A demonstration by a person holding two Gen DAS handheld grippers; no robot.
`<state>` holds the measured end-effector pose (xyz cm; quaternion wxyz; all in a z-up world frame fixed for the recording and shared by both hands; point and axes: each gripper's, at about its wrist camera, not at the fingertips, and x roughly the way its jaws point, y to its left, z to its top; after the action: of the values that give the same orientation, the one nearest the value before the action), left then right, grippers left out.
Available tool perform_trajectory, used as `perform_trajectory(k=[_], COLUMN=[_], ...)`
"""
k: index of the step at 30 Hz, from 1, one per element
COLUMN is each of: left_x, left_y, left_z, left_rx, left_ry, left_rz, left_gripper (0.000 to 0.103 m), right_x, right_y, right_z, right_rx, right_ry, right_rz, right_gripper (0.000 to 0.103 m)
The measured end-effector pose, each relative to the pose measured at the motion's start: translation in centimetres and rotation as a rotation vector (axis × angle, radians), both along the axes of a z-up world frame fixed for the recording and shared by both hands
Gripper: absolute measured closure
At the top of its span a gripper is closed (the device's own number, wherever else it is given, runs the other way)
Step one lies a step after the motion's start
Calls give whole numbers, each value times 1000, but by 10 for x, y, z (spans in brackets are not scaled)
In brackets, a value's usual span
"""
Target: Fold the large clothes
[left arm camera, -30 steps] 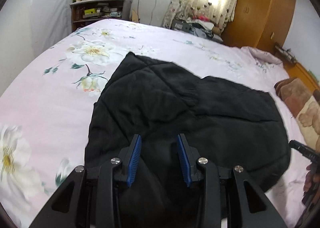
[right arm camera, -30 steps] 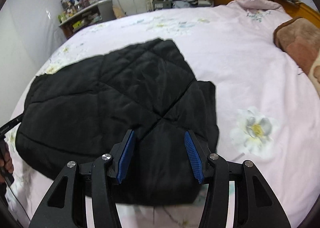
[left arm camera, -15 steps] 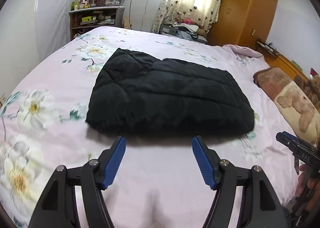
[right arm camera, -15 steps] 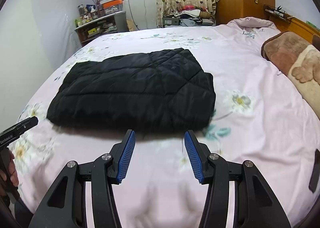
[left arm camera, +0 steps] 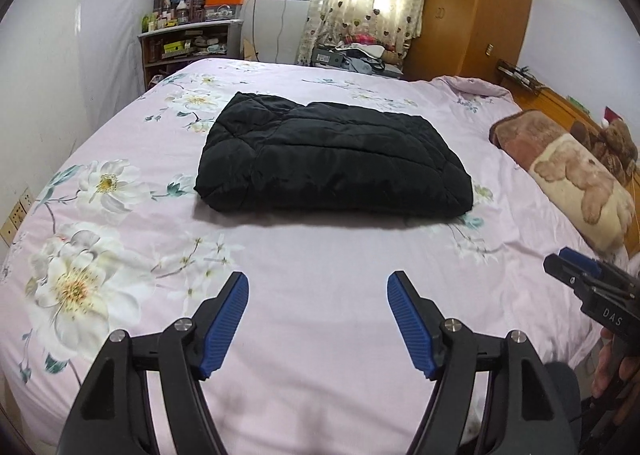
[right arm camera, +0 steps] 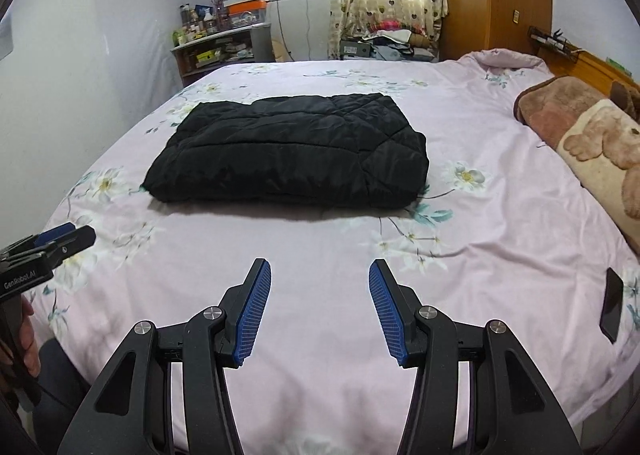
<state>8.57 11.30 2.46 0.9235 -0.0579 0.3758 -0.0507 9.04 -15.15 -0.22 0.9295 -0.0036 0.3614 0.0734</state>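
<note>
**Inspector:** Left gripper: fingers spread wide, nothing between them, hanging over bare bedsheet near the front edge of the bed. Right gripper: likewise parted and empty, over the sheet. Neither touches the garment.

**Clerk:** And the garment?

**Inspector:** A black quilted jacket lies folded into a rough rectangle in the middle of the bed, well apart from both grippers, on the far side of them. A brown blanket with a bear print lies at the right side; a dark phone rests on the sheet near the right edge.

**Clerk:** How will it handle?

**Inspector:** My judgement: padded, soft and light for its bulk, with a smooth shell that may slip. The layers look puffy, so they could spring open once let go. A hold is best taken at the two near corners, pinching through all layers, one gripper to each.

**Clerk:** Its lie?

**Inspector:** The long axis runs left to right across the bed, the near long edge facing the grippers. The left end looks rounder and thicker, the right end squarer. Which end holds the collar I cannot tell.

**Clerk:** Progress?

**Inspector:** The fold looks complete or nearly so.
</note>
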Motion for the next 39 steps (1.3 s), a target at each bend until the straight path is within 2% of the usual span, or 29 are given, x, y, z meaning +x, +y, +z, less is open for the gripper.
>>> perform_trajectory(k=[5,11,19,23,39], left_x=[-24,-40,-45,-43,-43], left_y=[-3,-4,-4,-1,-5], left_z=[3,4,6,5,6], left_rx=[10,26,49,20,13], left_ry=[-4,-3,1,17,18], left_rz=[-6,4,13,17,12], left_gripper=[29,24,24,24,24], right_x=[-22,-39,-43,-43,-41], right_y=[3,7,13,13,14], right_z=[7,13,13,14,14], right_rx=[-9,-21,-35,-39,-43], right_ry=[-17,-33,-28,-30,-25], right_rz=[6,17,15,19,32], right_gripper=[51,51,51,51,51])
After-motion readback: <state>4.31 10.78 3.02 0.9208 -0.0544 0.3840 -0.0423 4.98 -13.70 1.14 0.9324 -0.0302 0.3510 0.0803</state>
